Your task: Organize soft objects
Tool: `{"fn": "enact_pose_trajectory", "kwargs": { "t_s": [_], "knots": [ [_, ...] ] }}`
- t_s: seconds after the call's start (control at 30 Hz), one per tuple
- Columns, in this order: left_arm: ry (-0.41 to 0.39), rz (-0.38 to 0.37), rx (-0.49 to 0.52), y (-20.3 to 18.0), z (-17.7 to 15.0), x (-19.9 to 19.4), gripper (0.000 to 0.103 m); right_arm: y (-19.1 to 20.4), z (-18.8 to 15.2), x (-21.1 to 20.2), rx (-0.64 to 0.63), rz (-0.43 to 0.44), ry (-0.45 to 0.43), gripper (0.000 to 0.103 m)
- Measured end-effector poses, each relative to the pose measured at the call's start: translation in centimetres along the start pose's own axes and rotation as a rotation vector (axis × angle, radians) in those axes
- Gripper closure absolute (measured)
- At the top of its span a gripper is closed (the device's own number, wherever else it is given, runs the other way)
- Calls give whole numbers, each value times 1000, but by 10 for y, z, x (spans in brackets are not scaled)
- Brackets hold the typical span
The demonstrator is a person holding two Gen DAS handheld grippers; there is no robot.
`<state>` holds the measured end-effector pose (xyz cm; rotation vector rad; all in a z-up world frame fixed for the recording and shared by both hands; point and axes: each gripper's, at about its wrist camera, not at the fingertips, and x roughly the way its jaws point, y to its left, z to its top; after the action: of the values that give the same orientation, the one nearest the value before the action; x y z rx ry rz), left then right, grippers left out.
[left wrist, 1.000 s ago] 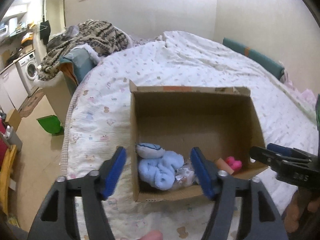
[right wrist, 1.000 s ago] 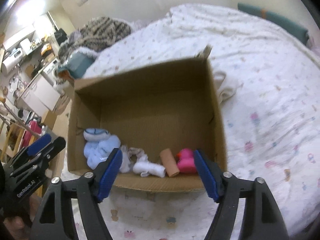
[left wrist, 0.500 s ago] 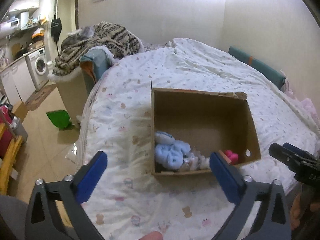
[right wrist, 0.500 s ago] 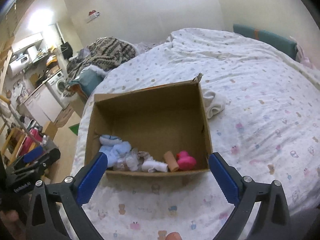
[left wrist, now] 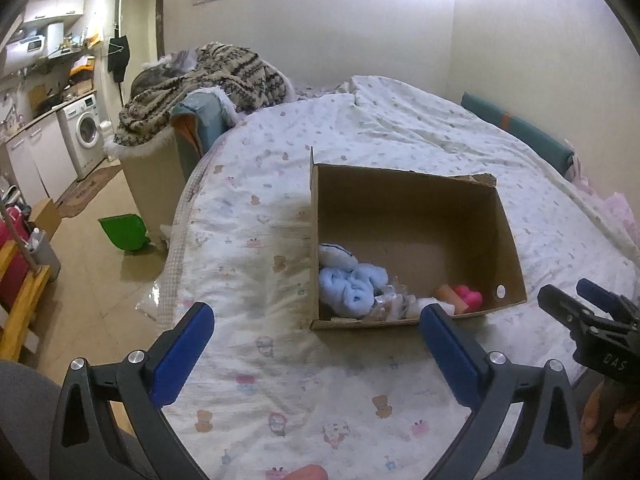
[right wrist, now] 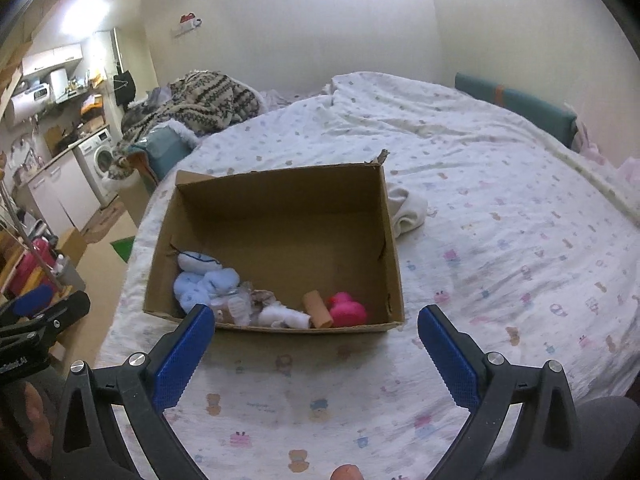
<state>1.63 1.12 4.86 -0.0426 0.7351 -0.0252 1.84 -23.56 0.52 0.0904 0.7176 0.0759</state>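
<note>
An open cardboard box (left wrist: pixel 408 196) (right wrist: pixel 280 196) sits on the bed. Along its near wall lie a light blue plush (left wrist: pixel 350 284) (right wrist: pixel 204 282), a crinkly clear packet (right wrist: pixel 240 304), a white soft item (right wrist: pixel 284 317), a tan roll (right wrist: pixel 317 309) and a pink toy (left wrist: pixel 467 296) (right wrist: pixel 347 309). My left gripper (left wrist: pixel 316 340) is open and empty, held back from the box over the bedsheet. My right gripper (right wrist: pixel 312 338) is open and empty, also short of the box. A white cloth (right wrist: pixel 406 212) lies on the bed just right of the box.
The bed (right wrist: pixel 500 240) has a white printed sheet. A patterned blanket pile (left wrist: pixel 200 76) lies at the back left. A teal cushion (left wrist: pixel 516 128) lines the right wall. A green dustpan (left wrist: pixel 124 232) lies on the floor beside the bed, with a washing machine (left wrist: pixel 86 132) behind.
Both grippers have pulled back and up from the box and opened wider. The box now looks smaller and farther away. Its contents have not moved.
</note>
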Motion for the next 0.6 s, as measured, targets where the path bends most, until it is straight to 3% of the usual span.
{"fn": "enact_pose_trajectory", "kwargs": {
  "t_s": [0.6],
  "knots": [
    [35,7,-6,-1,-1,16,1,4,-2,17,-22,-29,32,0]
  ]
}}
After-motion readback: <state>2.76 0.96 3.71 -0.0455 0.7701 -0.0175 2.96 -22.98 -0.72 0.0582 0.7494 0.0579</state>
